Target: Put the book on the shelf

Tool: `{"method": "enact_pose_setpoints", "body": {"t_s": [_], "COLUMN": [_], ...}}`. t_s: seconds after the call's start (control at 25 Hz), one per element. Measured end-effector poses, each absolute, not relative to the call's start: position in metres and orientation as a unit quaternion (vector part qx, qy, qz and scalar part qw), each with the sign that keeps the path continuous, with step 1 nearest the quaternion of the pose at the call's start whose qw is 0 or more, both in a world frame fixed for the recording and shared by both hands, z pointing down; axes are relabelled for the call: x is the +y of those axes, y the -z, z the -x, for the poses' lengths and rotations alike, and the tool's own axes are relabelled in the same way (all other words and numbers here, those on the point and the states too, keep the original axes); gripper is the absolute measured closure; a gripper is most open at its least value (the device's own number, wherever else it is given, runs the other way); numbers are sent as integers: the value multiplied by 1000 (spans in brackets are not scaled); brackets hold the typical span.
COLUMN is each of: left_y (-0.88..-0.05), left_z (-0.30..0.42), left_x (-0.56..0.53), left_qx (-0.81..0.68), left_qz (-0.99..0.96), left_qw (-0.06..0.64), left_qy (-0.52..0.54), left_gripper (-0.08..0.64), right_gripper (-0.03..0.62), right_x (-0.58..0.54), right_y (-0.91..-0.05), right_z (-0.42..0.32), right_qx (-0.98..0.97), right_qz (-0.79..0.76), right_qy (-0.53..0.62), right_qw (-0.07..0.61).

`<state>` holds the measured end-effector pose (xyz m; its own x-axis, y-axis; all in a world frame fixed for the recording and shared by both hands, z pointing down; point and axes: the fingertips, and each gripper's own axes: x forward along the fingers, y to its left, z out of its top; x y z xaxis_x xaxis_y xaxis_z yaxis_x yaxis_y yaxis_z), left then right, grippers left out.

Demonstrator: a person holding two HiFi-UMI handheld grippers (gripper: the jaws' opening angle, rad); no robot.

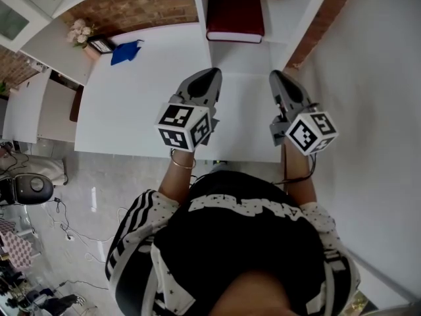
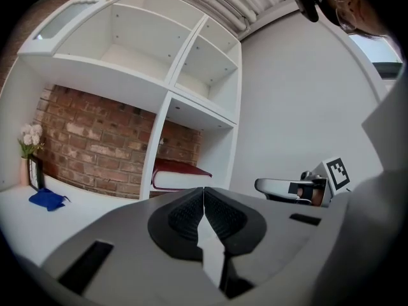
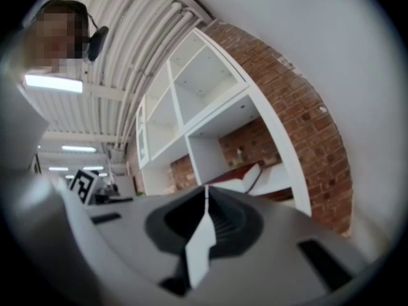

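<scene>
A dark red book (image 1: 235,15) lies flat in the lowest compartment of the white shelf (image 1: 299,18), at the far end of the white table (image 1: 145,97). The same book (image 2: 175,174) shows in the left gripper view, and the book (image 3: 245,178) appears in the right gripper view too. Well short of it, over the table's near half, my left gripper (image 1: 212,76) is shut with nothing in it. My right gripper (image 1: 276,78) hangs level with it, also shut and empty. In both gripper views the pads (image 2: 204,199) (image 3: 205,199) meet.
A blue cloth (image 1: 125,51) lies at the table's back left, next to a small flower vase (image 1: 80,33) and a dark frame (image 1: 102,44). A brick wall (image 1: 141,5) runs behind the table. Upper shelf compartments (image 2: 127,40) stand bare. The person's lap fills the near foreground.
</scene>
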<state>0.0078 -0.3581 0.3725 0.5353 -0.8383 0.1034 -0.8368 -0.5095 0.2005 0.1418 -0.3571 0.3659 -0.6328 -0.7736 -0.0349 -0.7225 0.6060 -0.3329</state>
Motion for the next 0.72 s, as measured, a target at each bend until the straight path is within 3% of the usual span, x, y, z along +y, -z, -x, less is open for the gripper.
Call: {"method": "enact_pose_setpoints", "body": {"t_s": [0.72], "left_y": [-372], "left_z": [-1], "left_x": [-348], "left_qx": [-489], "left_qz": [-865], "left_qw": [115], "left_qy": [8], "left_gripper": [520], "right_gripper": [557], "right_x": [-346], "right_y": [-364], "right_z": [-132], "right_qx": [897], "right_qz": [410], "right_qy": [141], "right_qw": [91]}}
